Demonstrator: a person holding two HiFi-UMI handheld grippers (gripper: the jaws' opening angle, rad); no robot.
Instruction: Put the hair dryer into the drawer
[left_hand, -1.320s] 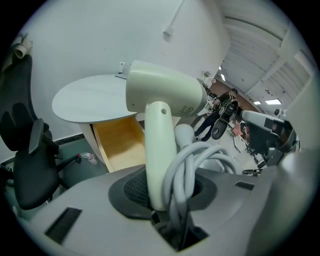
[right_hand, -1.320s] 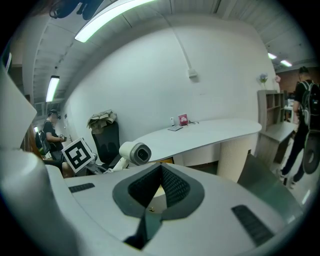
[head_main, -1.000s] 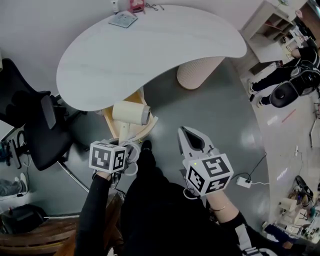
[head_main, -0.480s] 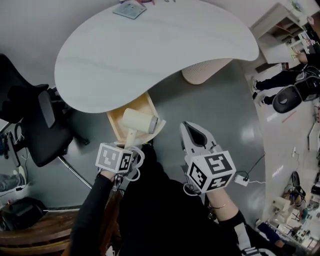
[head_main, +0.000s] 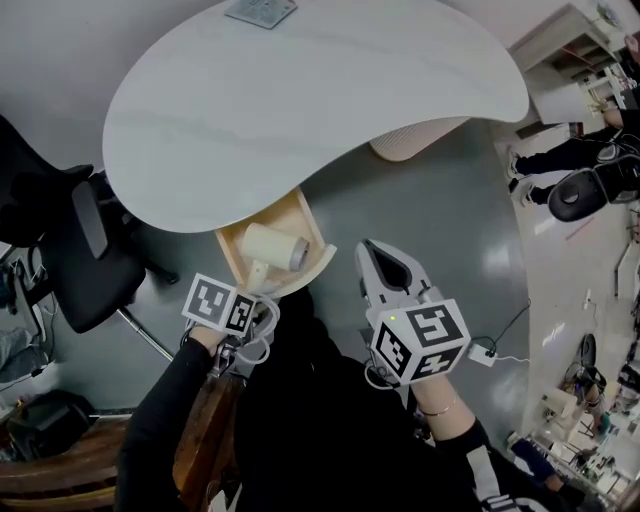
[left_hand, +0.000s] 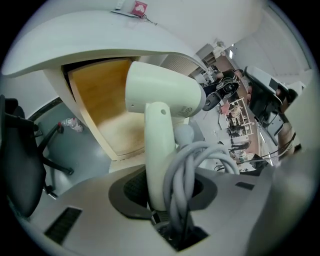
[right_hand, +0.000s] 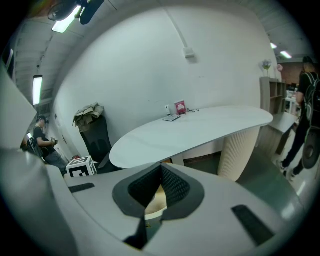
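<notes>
Left gripper clasps the hair dryer by handle and cord, above the open drawer at frame centre – lowering and release remain. Right gripper closed, empty.

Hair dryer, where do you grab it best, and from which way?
Grip the hair dryer by its handle, coming from the bottom end, as the left gripper does now. The handle is a slim straight bar that fits between the fingers; the barrel is fat and round and would probably slip. Held so, the barrel leads toward the open drawer.
</notes>
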